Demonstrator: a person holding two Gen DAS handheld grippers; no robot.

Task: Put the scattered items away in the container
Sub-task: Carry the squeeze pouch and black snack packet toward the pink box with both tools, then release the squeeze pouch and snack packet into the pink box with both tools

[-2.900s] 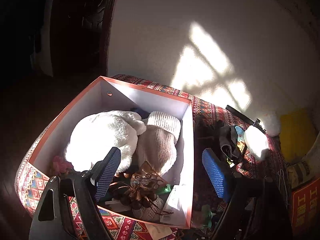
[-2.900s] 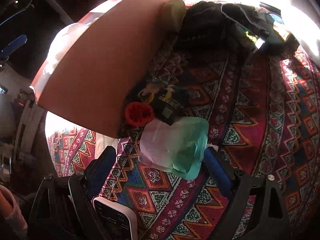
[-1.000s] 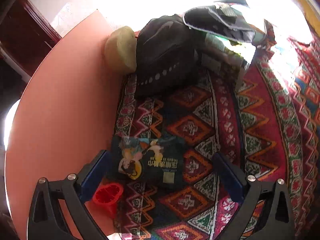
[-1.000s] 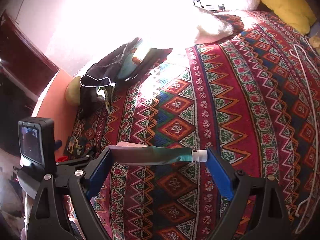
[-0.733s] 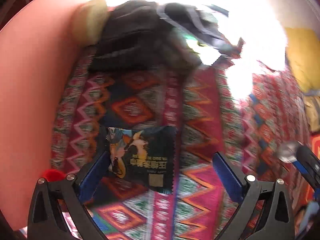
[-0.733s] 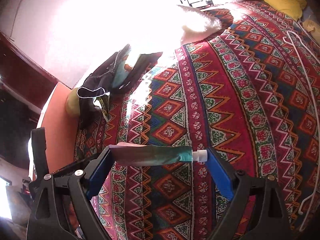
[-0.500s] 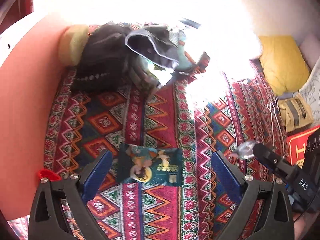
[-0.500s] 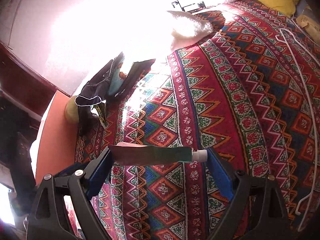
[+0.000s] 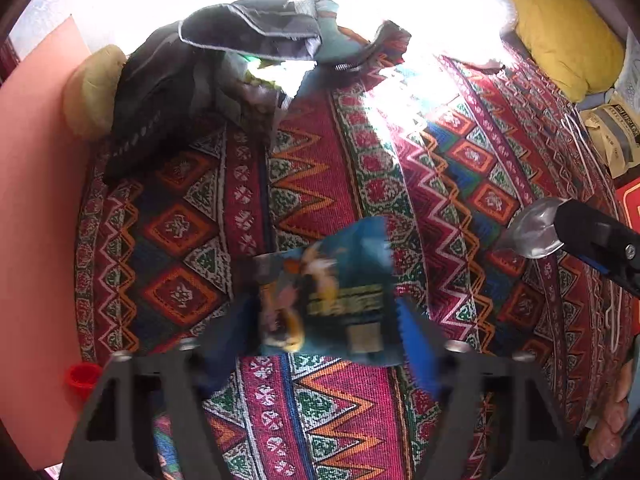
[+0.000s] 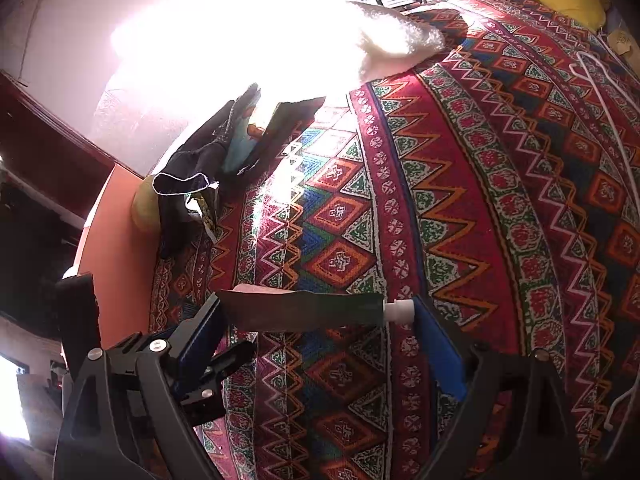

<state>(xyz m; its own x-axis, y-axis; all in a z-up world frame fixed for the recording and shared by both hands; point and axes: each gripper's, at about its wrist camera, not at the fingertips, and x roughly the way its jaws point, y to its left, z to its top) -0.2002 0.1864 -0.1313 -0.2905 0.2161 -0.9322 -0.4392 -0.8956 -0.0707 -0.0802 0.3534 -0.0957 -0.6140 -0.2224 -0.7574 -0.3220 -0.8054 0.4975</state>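
Note:
My left gripper (image 9: 324,320) is shut on a dark blue snack packet (image 9: 332,296) with a cartoon print and holds it above the patterned cloth. The orange wall of the container box (image 9: 36,208) stands to its left. My right gripper (image 10: 316,312) is shut on a green squeeze pouch (image 10: 304,310) with a white spout, held edge-on above the cloth. The pouch's silvery end and the right gripper show at the right of the left wrist view (image 9: 532,232). The box wall also shows in the right wrist view (image 10: 120,240).
A heap of dark clothes (image 9: 224,60) and a yellowish round item (image 9: 92,92) lie against the box. A small red cap (image 9: 82,376) sits by the box wall. A white fluffy item (image 10: 396,36), a yellow cushion (image 9: 560,28) and white hangers (image 10: 616,92) lie further off.
My left gripper has closed on the snack packet and lifted it off the cloth. My right gripper still holds the pouch and has shifted slightly.

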